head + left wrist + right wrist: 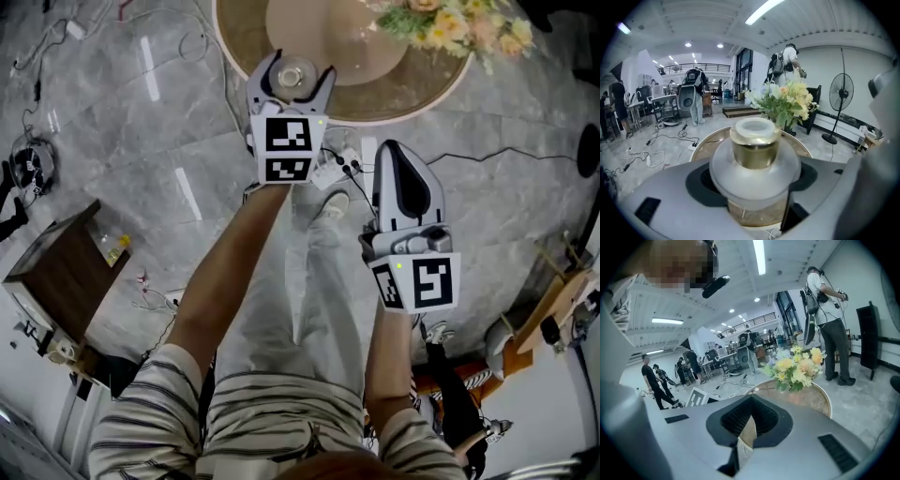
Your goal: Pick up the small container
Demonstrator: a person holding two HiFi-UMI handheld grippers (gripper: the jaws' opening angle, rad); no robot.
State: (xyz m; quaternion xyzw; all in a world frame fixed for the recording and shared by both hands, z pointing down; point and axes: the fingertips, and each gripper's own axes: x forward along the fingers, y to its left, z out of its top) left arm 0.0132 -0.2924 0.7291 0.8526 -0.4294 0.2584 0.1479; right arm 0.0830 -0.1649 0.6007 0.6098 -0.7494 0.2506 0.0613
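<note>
Firmly gripped: one small container (755, 150) between the left gripper's (293, 68) jaws.
Only one container shows, a clear jar with a gold neck and pale lid. The left jaws stand wide and press on its rounded body on both sides, at the near edge of the single round table (412, 98). Of the two grippers, the right gripper (394, 147) hangs lower beside the table, off its near edge, jaws together with nothing in them. One bunch of flowers (450, 23) sits toward the table's far right edge.

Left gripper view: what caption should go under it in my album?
Left tool clasps the small gold-necked container before a flower bouquet.
</note>
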